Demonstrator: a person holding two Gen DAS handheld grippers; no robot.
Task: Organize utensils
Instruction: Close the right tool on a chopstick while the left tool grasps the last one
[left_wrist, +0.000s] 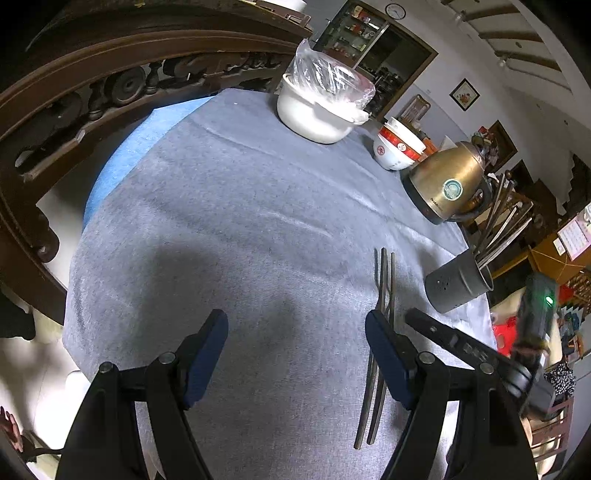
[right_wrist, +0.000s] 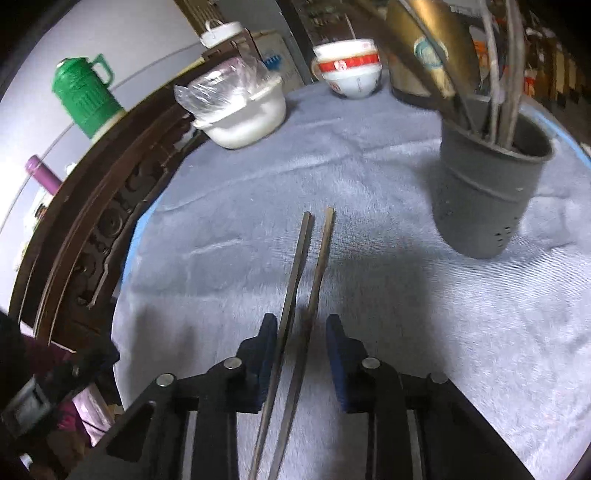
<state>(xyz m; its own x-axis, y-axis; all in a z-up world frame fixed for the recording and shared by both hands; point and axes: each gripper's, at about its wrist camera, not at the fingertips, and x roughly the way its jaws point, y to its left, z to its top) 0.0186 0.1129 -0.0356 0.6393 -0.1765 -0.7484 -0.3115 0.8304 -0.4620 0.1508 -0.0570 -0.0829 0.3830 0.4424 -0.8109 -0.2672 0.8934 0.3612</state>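
Note:
A pair of dark chopsticks (right_wrist: 300, 280) lies on the grey cloth, running between the open fingers of my right gripper (right_wrist: 301, 325); the left pad (right_wrist: 269, 332) is close beside one stick. The same chopsticks (left_wrist: 384, 295) show in the left wrist view, partly behind the left gripper's right finger. A dark grey utensil holder (right_wrist: 487, 195) with several sticks in it stands to the right; in the left wrist view the holder (left_wrist: 456, 282) sits by the table's right edge. My left gripper (left_wrist: 295, 325) is open and empty above the cloth. The right gripper (left_wrist: 461, 343) shows at its right.
A white pot with a plastic bag (left_wrist: 321, 107), stacked red-and-white bowls (left_wrist: 397, 147) and a brass kettle (left_wrist: 448, 181) stand along the far side. A carved wooden chair back (left_wrist: 92, 96) curves along the left. A green thermos (right_wrist: 86, 96) stands behind it.

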